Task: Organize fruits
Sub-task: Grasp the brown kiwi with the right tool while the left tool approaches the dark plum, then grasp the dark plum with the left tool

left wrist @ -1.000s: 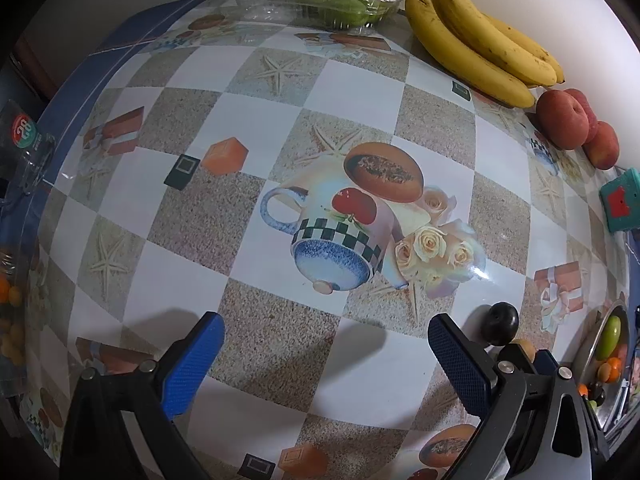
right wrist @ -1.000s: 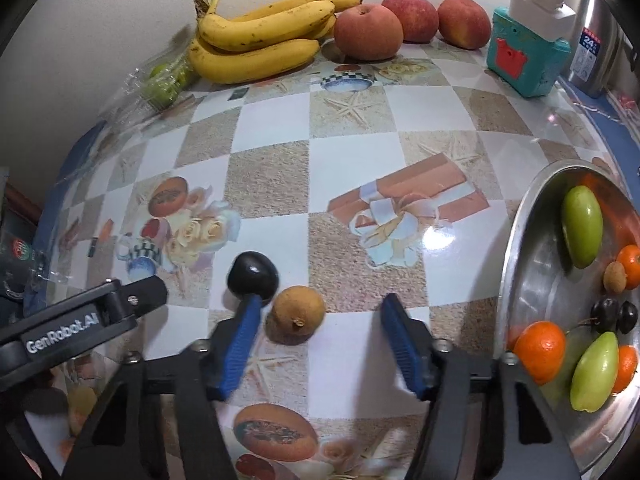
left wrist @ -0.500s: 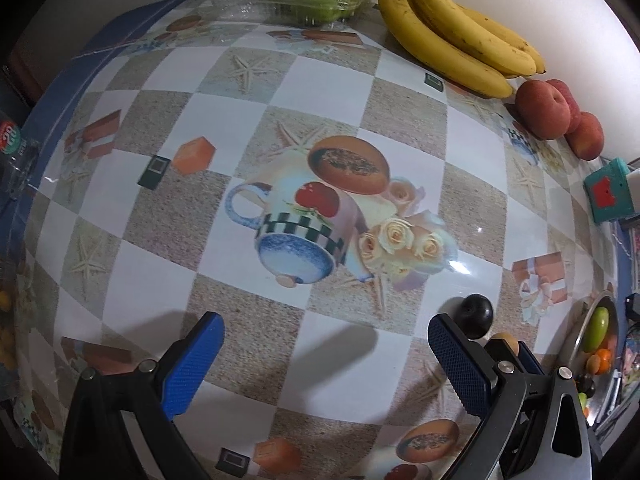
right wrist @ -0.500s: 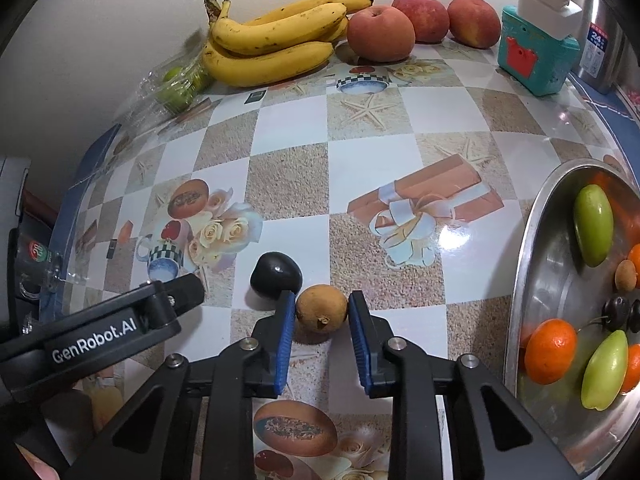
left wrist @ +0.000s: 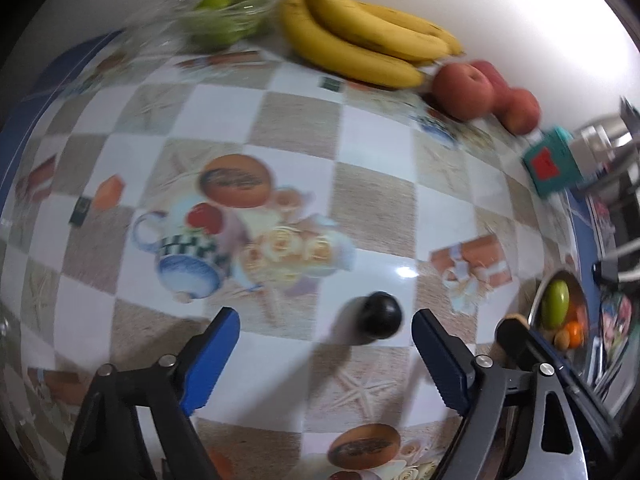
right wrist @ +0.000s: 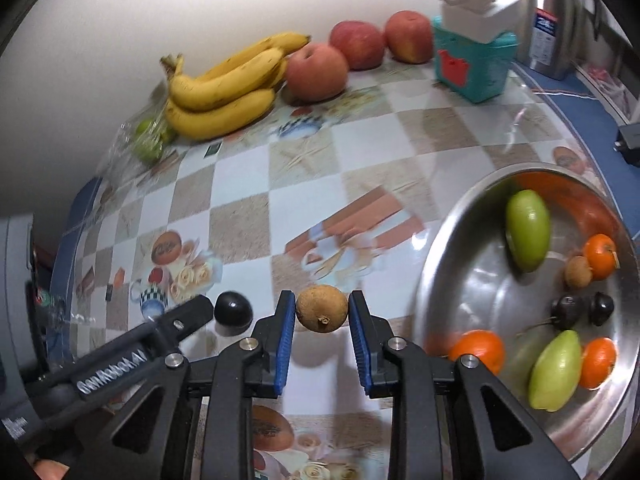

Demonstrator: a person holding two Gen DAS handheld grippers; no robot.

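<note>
My right gripper (right wrist: 322, 310) is shut on a small brown round fruit (right wrist: 321, 307) and holds it just above the tablecloth, left of the steel bowl (right wrist: 452, 240). A dark, nearly black fruit (left wrist: 379, 314) lies on the cloth between the blue fingers of my left gripper (left wrist: 326, 330), nearer the right finger. The left jaws are closing and do not touch it. The dark fruit (right wrist: 233, 309) also shows in the right wrist view beside the left gripper's black finger (right wrist: 176, 320). The bowl holds green fruits, small oranges, dark cherries and a brown fruit.
Along the back wall lie a banana bunch (right wrist: 228, 88), three red apples (right wrist: 318, 72) and a clear bag of green fruit (left wrist: 216, 20). A teal and white box (right wrist: 474, 56) and a steel kettle (right wrist: 554, 28) stand at the back right.
The right gripper shut on the brown fruit and lifted it off the cloth. The left gripper slid to the right until the dark fruit came between its fingers, which have narrowed.
</note>
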